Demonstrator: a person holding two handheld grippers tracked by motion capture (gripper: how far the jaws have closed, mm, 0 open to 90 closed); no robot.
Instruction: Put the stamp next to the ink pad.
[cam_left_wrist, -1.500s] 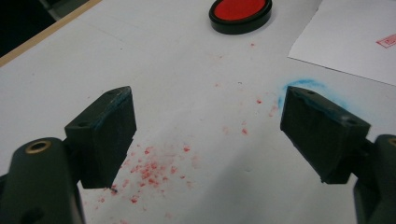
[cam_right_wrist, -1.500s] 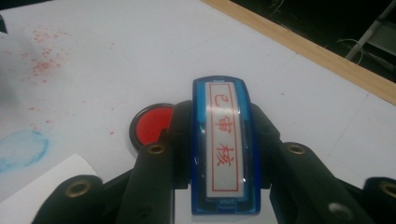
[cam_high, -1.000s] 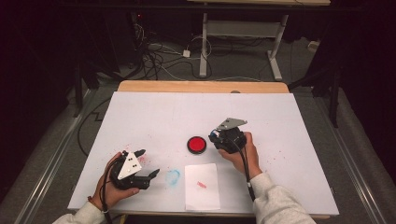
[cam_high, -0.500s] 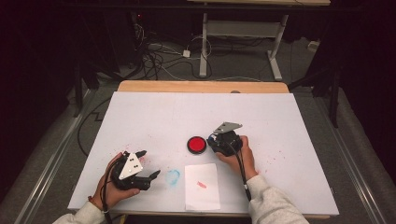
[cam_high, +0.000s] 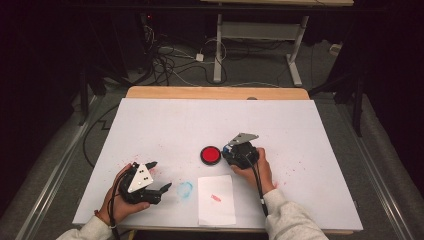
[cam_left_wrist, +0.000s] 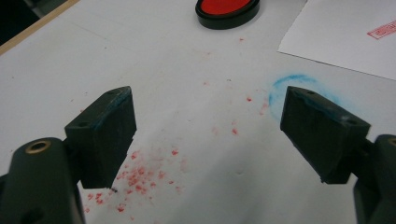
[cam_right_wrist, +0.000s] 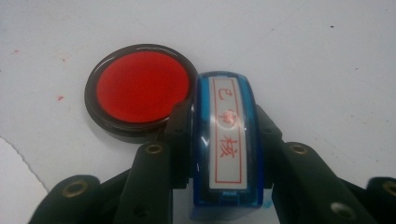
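My right gripper (cam_right_wrist: 223, 119) is shut on a blue stamp (cam_right_wrist: 226, 144) whose white label carries red characters. It hovers just right of a round red ink pad (cam_right_wrist: 137, 88) in a black case. From above, the right gripper (cam_high: 229, 151) sits beside the ink pad (cam_high: 210, 155) at the table's middle. A white paper (cam_high: 216, 200) bearing a small red imprint (cam_high: 216, 198) lies at the front edge. My left gripper (cam_high: 161, 175) rests at the front left, open, with nothing between its jaws. In its own view the left gripper (cam_left_wrist: 210, 126) faces the ink pad (cam_left_wrist: 228, 7) and the paper (cam_left_wrist: 345, 37).
The white table cover (cam_high: 200, 120) is flecked with red ink specks (cam_left_wrist: 140, 175). A blue ring smear (cam_high: 185, 189) lies left of the paper. A wooden strip (cam_high: 215, 92) runs along the far edge, with cables (cam_high: 170, 65) on the floor beyond.
The right gripper with the stamp has edged slightly toward the person, staying beside the ink pad. The left gripper has kept still.
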